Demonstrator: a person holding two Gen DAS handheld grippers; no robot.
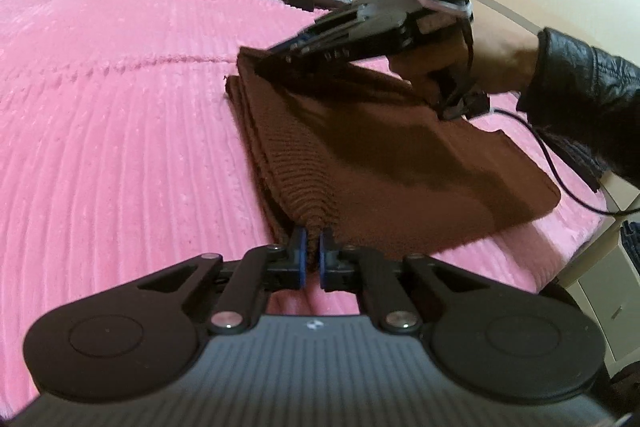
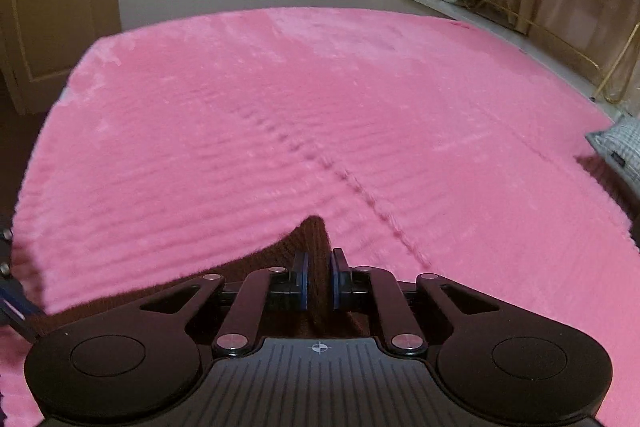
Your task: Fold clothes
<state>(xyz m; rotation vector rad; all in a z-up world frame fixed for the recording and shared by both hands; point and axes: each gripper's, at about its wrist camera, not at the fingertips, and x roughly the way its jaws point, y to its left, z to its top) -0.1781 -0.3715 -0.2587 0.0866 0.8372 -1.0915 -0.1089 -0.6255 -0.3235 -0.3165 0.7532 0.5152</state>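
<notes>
Brown knit sweater point(image 1: 400, 163) folded on pink bedspread point(image 1: 120, 107). Left gripper point(image 1: 313, 247) fingers pinch its near corner; right gripper point(image 2: 319, 269) fingers clamp the far corner.

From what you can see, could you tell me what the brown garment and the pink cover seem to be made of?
The brown garment looks like ribbed knit, likely wool or acrylic: raised parallel ridges, matte. The pink cover looks like plush fleece or chenille: fuzzy ribbed pile with soft sheen.

Ribbed brown knit garment point(image 1: 360, 163), fluffy ribbed pink blanket point(image 1: 120, 147), matt black, probably plastic left claw point(image 1: 313, 251)
</notes>
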